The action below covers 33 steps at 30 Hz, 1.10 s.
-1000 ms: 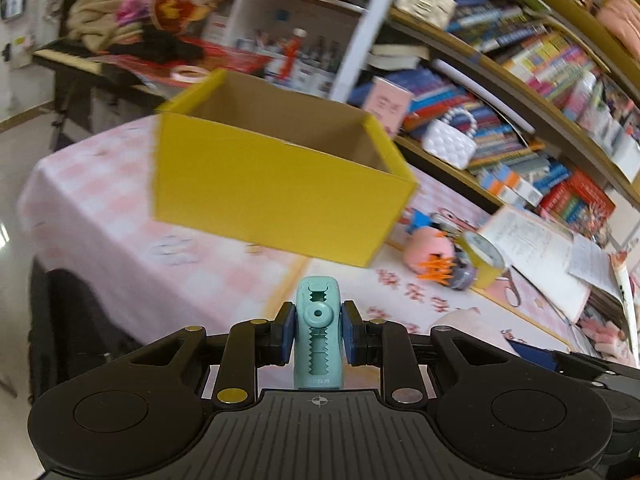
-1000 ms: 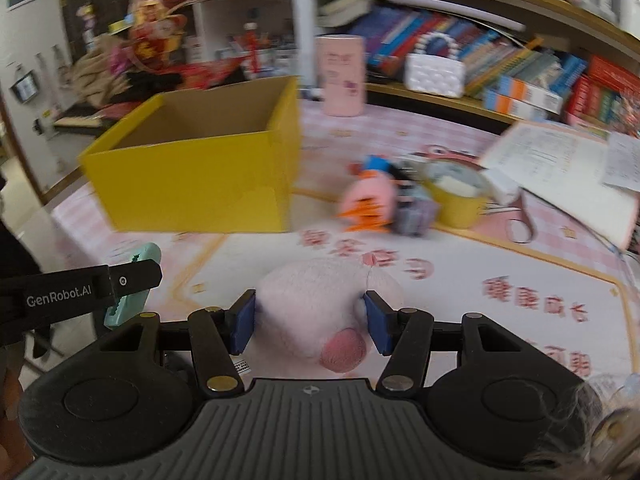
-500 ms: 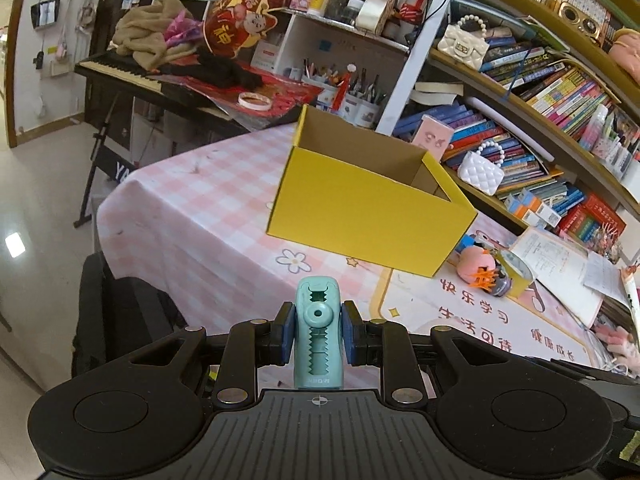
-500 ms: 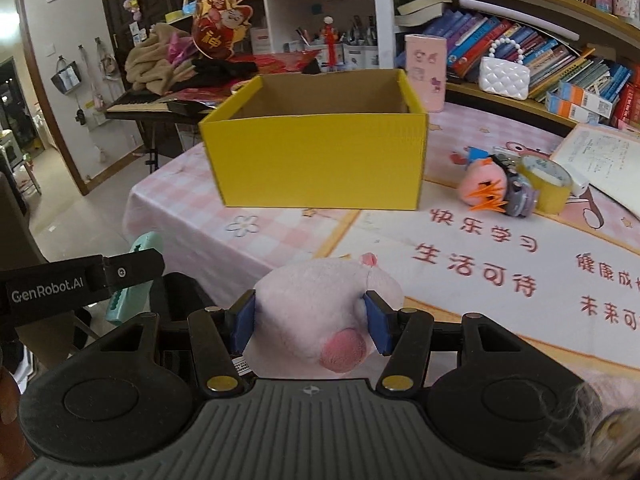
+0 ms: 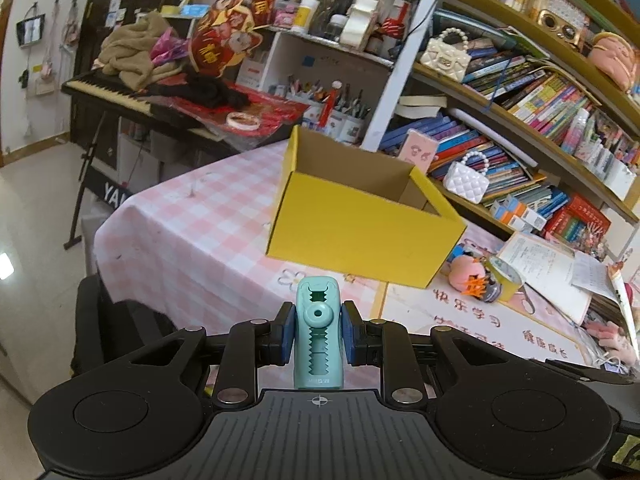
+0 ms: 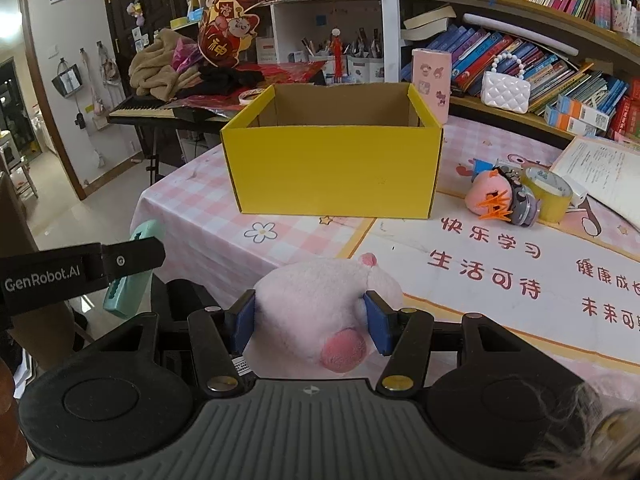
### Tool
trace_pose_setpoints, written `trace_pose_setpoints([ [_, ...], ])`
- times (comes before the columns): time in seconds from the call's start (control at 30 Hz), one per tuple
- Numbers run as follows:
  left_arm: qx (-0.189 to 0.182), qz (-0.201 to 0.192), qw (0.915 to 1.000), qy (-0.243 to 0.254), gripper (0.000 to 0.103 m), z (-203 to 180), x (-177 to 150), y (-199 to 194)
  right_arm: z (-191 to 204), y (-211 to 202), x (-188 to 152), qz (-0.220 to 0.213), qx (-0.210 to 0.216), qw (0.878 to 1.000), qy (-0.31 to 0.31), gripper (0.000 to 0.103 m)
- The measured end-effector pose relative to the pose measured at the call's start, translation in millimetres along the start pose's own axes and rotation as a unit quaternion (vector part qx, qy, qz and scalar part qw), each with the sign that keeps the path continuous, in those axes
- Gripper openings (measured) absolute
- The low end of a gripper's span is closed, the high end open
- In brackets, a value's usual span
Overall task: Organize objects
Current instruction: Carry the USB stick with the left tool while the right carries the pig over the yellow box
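My left gripper (image 5: 318, 330) is shut on a teal toothed clip (image 5: 318, 336), held upright off the table's near-left edge. It also shows at the left of the right wrist view (image 6: 132, 268). My right gripper (image 6: 310, 320) is shut on a pink plush toy (image 6: 320, 304) above the table's front edge. An open yellow cardboard box (image 5: 360, 224) (image 6: 336, 168) stands on the pink checked tablecloth (image 5: 192, 232), well ahead of both grippers. I cannot see its floor.
A pink round toy (image 6: 490, 198), a grey object and a yellow tape roll (image 6: 548, 194) lie right of the box. An open book (image 6: 600, 172) lies farther right. Bookshelves (image 5: 520, 120) stand behind. A keyboard piano (image 5: 120, 96) stands at the left.
Both grippers have pulled back from the box and risen, so the box looks smaller and farther. Each grip is unchanged.
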<state>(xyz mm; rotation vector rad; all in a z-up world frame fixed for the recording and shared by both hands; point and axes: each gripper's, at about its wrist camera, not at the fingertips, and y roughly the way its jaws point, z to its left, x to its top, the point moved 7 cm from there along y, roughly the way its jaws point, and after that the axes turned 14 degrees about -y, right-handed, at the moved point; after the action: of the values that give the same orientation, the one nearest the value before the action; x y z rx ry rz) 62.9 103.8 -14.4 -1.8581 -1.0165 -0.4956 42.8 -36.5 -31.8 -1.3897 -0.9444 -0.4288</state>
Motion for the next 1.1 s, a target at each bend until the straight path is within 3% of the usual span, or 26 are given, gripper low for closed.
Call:
trace_pose_setpoints([
  [0.43,-0.028,0.007,0.9993,0.023,0.023,-11,10,8,-6,1,11,-0.004,-0.022,1.000,0.008,0.054],
  [0.67,-0.047,-0.009,0.9985,0.026,0.023,-24,32,10,-13,1,28,-0.014,-0.028,0.999,0.014,0.054],
  [0.93,-0.081,-0.063,0.9945,0.022,0.023,-58,83,18,-35,-3,85,-0.081,-0.035,0.996,-0.001,0.054],
  [1.1,-0.081,-0.083,0.9931,0.017,0.023,-80,109,43,-63,10,130,-0.119,-0.039,0.992,-0.018,0.054],
])
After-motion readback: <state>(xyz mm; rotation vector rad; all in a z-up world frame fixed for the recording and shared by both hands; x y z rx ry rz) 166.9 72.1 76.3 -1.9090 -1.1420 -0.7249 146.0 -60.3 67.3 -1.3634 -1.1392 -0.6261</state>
